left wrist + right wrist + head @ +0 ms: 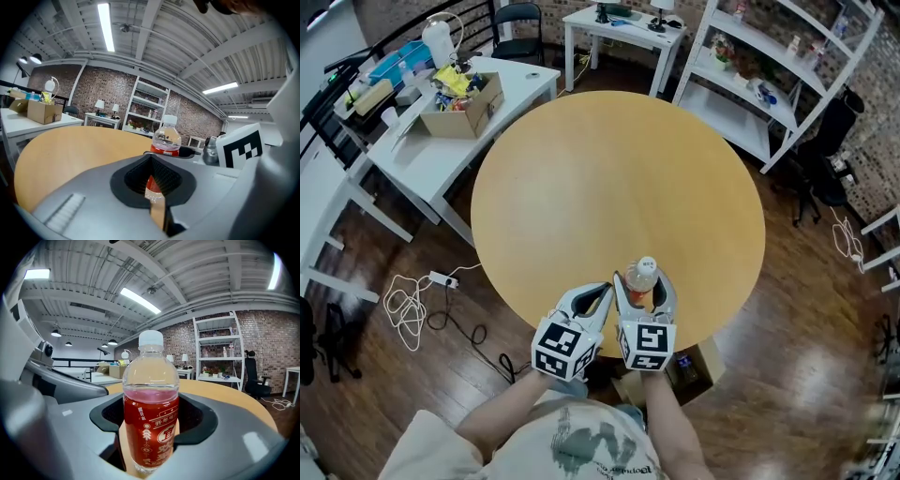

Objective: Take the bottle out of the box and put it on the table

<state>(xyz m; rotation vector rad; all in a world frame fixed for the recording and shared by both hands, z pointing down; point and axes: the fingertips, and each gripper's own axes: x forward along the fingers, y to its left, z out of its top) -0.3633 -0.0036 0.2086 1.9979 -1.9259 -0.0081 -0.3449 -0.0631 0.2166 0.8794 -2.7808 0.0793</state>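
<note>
Round light-wood table (609, 187); its near rim lies under the right gripper (643, 281). Its fingers are clamped on a clear plastic bottle of red drink with white cap (151, 418), upright between them; base contact unclear. Fingers of the left gripper (606, 287) are pressed together, empty, just beside. Risk: released this near the rim, the tall narrow bottle may tip off.

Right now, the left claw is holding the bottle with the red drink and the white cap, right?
No. It is the right claw that holds the bottle, not the left claw. The right gripper view shows the bottle clamped between its jaws, while the left claw is shut with nothing in it. The red drink and the white cap are as you said.
</note>
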